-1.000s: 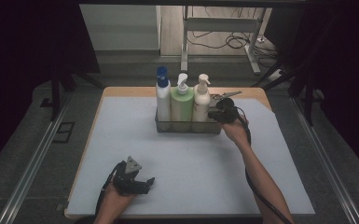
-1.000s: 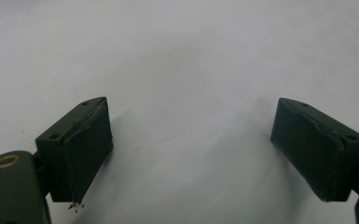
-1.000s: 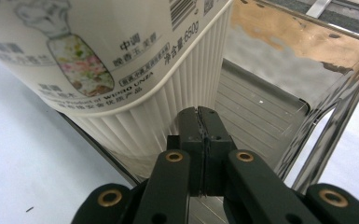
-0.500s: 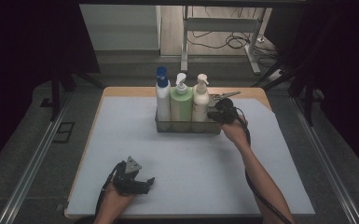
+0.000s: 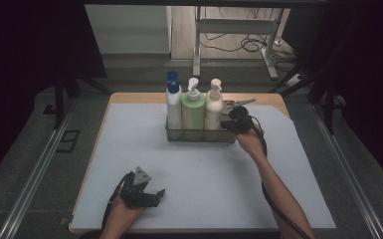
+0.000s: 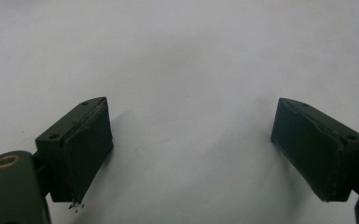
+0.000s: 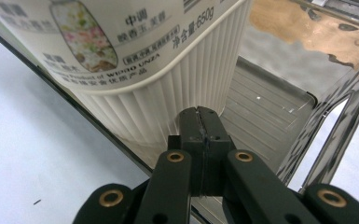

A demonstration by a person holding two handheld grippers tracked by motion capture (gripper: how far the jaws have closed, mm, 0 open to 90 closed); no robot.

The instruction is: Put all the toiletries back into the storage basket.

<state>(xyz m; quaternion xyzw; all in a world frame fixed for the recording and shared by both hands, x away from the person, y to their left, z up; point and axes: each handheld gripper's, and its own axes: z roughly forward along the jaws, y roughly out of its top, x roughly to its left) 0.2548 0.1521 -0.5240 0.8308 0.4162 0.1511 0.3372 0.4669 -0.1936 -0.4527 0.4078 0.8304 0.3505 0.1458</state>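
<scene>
At the near left of the white table mat [image 5: 129, 149], the left gripper [image 5: 151, 195] rests low in the person's left hand [image 5: 122, 211], a grey 3-cornered plate on top; the left gripper view shows its 2 black block-shaped jaws spread wide with only bare matte mat between them. Toward the far middle stands a shallow metal tray [image 5: 199, 135] with thin shiny walls, holding 3 upright pump bottles in a row: a white bottle with a blue cap [image 5: 173, 105], a green bottle [image 5: 193, 112] and a cream bottle [image 5: 213, 109], each just beside the next. The right gripper [image 5: 227, 122] is at the tray's right end, beside the cream bottle, with the right hand [image 5: 250, 143] behind it and a black cable trailing along the forearm. The right gripper view adds detail the high view lacks: the jaws pressed flat together with nothing between them, tips inside the tray [image 7: 270, 107], close against the cream bottle's [image 7: 168, 84] vertically ribbed plastic base, its printed label above, and the tray's ridged metal floor.
</scene>
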